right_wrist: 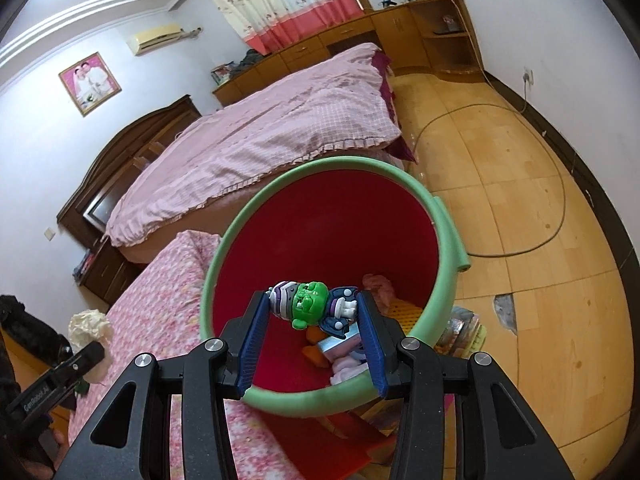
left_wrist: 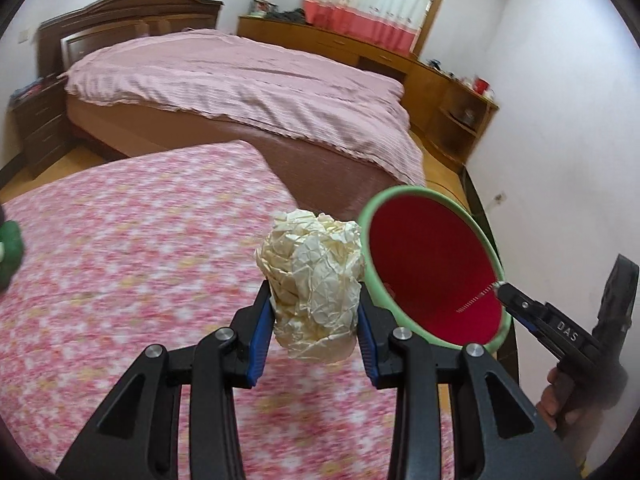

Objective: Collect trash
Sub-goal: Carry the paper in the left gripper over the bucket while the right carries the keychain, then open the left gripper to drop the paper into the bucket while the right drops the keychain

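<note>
My left gripper (left_wrist: 316,300) is shut on a crumpled ball of cream paper (left_wrist: 314,280), held above the pink floral cloth (left_wrist: 132,264) just left of the red bin with the green foam rim (left_wrist: 436,268). My right gripper (right_wrist: 314,308) is shut on a small green and purple toy figure (right_wrist: 310,304), held over the mouth of the bin (right_wrist: 332,220). Several items lie at the bin's bottom (right_wrist: 340,352). The paper ball also shows at the left in the right wrist view (right_wrist: 89,328). The right gripper's tip reaches the bin rim in the left wrist view (left_wrist: 520,304).
A bed with a pink cover (left_wrist: 248,80) stands beyond the floral surface. Wooden cabinets (left_wrist: 452,92) line the far wall. A cable (right_wrist: 532,184) loops over the wooden floor right of the bin. A green object (left_wrist: 10,240) sits at the far left edge.
</note>
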{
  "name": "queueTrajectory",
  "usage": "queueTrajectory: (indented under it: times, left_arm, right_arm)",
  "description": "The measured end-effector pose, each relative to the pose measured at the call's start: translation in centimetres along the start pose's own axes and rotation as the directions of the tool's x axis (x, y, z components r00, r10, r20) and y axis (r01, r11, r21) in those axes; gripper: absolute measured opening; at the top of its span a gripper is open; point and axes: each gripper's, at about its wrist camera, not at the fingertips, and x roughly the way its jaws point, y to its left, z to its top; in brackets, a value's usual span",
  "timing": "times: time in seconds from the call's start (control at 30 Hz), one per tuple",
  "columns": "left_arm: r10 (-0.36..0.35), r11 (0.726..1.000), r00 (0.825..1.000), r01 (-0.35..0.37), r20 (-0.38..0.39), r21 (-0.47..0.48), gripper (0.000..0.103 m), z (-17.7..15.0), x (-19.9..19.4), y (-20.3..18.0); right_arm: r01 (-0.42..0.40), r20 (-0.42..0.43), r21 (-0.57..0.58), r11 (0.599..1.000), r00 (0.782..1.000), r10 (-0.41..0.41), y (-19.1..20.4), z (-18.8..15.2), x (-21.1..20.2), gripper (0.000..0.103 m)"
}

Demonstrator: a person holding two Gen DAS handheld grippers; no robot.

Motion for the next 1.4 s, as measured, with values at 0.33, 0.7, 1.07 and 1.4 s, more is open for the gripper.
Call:
queueTrajectory:
  times: [0.33,0.7,1.07,1.4]
  left_arm:
    - [-0.054,0.995,0.998,0.057,-0.042,0.078,0.038,0.0,2.8,-4.2]
    - [-0.057,0.991,0.995,0.067,-0.082,0.114,0.038,-0.3,5.4,-6.2]
    - [-0.047,0.981,0.994,0.064,-0.098,0.184,0.05,-0.8,7.2,-8.4]
    - [-0.031,0.99,0.997,0.041,-0.077,0.134,0.056,-1.1,5.1,-7.3]
  right_arm:
    - [-0.026,-0.006,0.028,0.999,1.0,0.026,-1.7,0.6,0.6,0.047]
    - [-0.058,0.0,0.054,0.997,0.998,0.058,-2.8,1.0,0.6,0.053]
    - [-0.04,0.034,0.052,0.998,0.999,0.038,-3.5,1.3,-0.4,0.053]
    - [-0.029,0.016,0.028,0.999,0.999,0.029,-2.9,0.8,-1.1,0.062]
